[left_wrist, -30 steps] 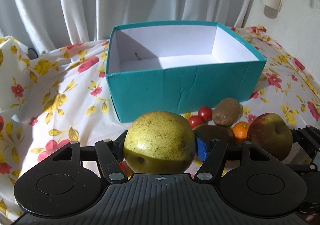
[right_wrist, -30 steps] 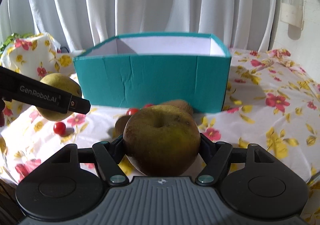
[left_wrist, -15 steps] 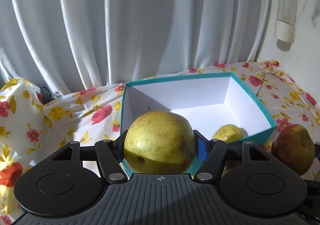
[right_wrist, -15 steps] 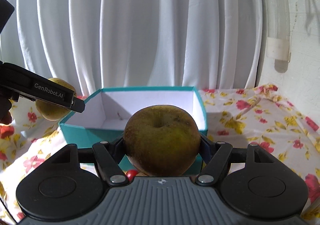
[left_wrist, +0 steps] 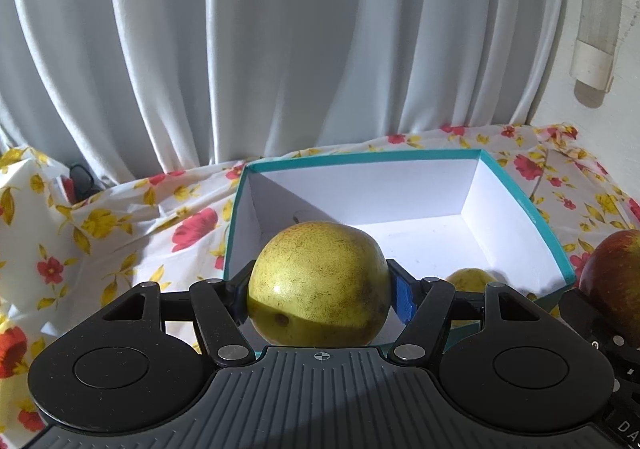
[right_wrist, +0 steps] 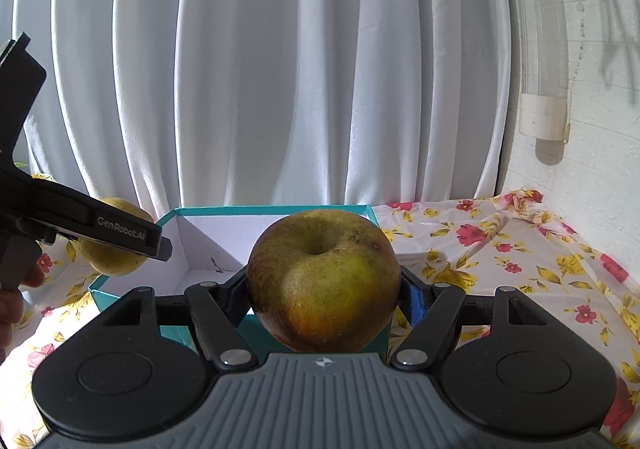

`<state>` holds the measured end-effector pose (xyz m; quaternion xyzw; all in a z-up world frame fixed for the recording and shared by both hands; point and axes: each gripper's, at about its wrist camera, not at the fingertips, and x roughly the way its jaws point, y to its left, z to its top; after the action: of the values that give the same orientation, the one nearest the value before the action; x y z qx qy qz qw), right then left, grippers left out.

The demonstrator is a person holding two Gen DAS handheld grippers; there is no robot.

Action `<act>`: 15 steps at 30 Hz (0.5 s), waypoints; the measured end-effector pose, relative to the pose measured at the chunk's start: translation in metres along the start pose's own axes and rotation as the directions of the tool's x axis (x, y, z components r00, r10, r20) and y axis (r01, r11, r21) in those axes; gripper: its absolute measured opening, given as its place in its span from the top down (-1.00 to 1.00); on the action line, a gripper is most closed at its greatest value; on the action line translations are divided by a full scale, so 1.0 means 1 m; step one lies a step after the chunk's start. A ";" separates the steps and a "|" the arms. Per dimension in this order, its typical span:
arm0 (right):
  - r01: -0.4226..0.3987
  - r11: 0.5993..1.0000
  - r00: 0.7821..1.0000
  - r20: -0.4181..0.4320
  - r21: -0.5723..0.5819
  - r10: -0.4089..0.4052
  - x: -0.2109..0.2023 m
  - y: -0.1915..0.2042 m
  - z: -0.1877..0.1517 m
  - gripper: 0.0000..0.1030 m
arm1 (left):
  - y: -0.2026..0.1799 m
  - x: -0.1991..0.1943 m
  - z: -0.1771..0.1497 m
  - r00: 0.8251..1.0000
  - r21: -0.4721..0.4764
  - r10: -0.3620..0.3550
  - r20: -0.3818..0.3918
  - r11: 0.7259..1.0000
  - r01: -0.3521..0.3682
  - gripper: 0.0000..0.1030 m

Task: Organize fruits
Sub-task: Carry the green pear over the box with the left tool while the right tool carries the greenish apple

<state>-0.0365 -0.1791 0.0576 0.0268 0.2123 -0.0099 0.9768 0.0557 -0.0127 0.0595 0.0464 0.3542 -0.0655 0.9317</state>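
Left claw [left_wrist: 318, 291]: clamped on a yellow pear [left_wrist: 318, 285], one finger on each flank at the widest part; the fruit is held off the worktop, above the near-left corner of the box [left_wrist: 400, 185].
Right claw [right_wrist: 324, 297]: clamped on an apple [right_wrist: 323, 281], dimple facing up and far; the fruit is raised in front of the near wall of the box, not yet over the opening as far as the right view shows.
Box: teal outside, white inside, open top, standing on the flowered cloth [right_wrist: 500, 249] that covers the worktop; it lies far of both claws.
Already inside: one small yellow fruit [left_wrist: 472, 279] on the box floor at the near-right corner.
Pear handling: judged firm and fairly heavy for its size, with a smooth skin that could slip; the grip across the broad middle looks sound. It would bruise if dropped, so lowering close to the floor before letting go seems wise.
Apple handling: round, stiff, waxy; the hold at the equator looks centred. Squeezing harder would mark the flesh.
Placement: the left half of the box floor is bare, so there is room for both fruits clear of the small one.
Risk: the two claws are close together over one box and could knock each other.
Backdrop: white curtain [left_wrist: 280, 49].
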 end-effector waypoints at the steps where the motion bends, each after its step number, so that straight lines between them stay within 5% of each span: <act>1: 0.001 1.000 1.000 0.001 -0.001 -0.001 0.003 -0.001 0.001 -0.40 | -0.001 0.002 0.001 1.000 0.002 0.001 -0.002 1.000 -0.001 -0.36; 15: 0.028 1.000 1.000 0.012 0.008 -0.028 0.012 -0.005 0.003 -0.40 | -0.006 0.025 0.005 0.999 0.012 -0.002 -0.034 1.000 0.003 -0.37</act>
<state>-0.0247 -0.1842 0.0553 0.0278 0.2069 -0.0244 0.9777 0.0762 -0.0218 0.0462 0.0527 0.3697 -0.0681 0.9252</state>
